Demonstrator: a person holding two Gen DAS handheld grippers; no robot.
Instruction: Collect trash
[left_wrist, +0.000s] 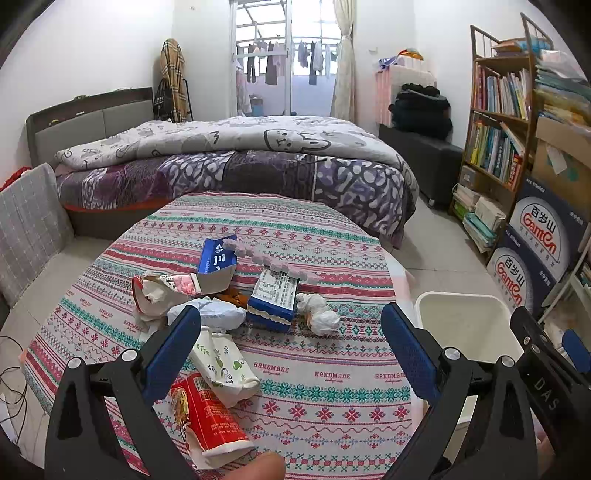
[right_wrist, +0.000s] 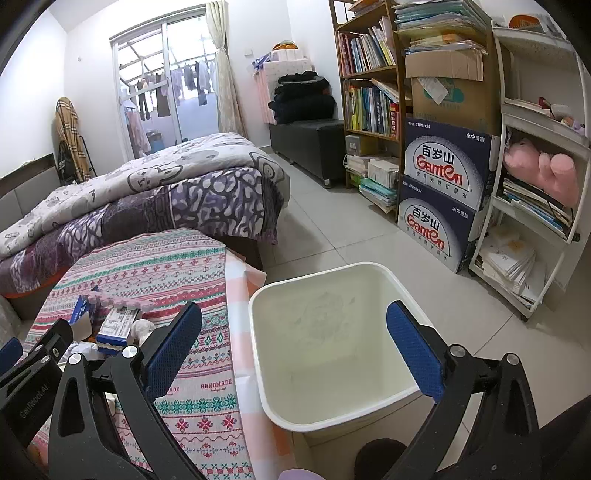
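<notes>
table (left_wrist: 332, 376): round, covered in a striped patterned cloth printed "handmade", with the bed behind it.
torn wrapper (left_wrist: 159, 291): red and white, crumpled, at the left of the trash pile.
red packet (left_wrist: 207, 413): lies nearest the camera, just beside the left finger of the left gripper.
leaf-print pack (left_wrist: 225, 362): white with green leaves, touching the red packet's upper end.
white wrapper (left_wrist: 218, 314): crumpled, just above the leaf-print pack.
opened blue carton (left_wrist: 218, 262): flap up, at the back of the pile.
pink blister strip (left_wrist: 273, 262): runs from the carton across to the right.
blue box (left_wrist: 273, 299): printed white panel facing up, middle of the pile.
tissue balls (left_wrist: 319, 314): two crumpled white wads just right of the blue box.
left gripper (left_wrist: 291, 347): jaws wide apart, nothing between them, hanging over the table's near half.
bin (right_wrist: 332, 354): white, on the floor just beside the table's right edge, nothing inside.
right gripper (right_wrist: 295, 350): jaws spread wide, holding nothing, above the bin's mouth.
</notes>
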